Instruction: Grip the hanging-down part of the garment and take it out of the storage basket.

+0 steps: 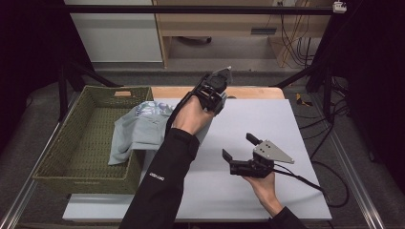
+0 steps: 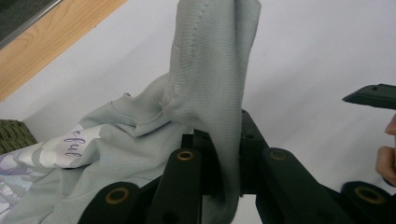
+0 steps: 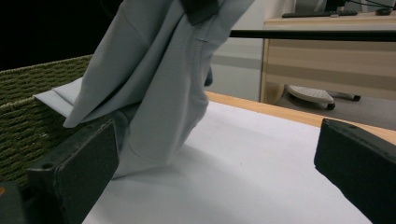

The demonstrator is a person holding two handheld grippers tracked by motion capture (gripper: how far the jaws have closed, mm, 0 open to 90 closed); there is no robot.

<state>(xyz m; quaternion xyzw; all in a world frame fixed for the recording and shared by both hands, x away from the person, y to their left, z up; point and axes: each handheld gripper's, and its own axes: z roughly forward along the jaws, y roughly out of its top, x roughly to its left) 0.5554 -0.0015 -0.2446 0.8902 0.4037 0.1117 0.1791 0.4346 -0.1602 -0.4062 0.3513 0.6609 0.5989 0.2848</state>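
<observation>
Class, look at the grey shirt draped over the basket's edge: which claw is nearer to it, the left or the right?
Left. The left claw is shut on the grey shirt, lifting a fold. The right claw is open over the table, apart from it.

The T-shirt (image 2: 205,84) is soft, fine-ribbed grey knit cloth with matt print. The basket (image 1: 71,143) is rough woven olive fibre. The bench (image 1: 267,124) has a smooth matt white top edged in wood.

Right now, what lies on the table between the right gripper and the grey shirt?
Nothing: in the right gripper view, bare white tabletop separates the open right gripper from the grey shirt.
</observation>
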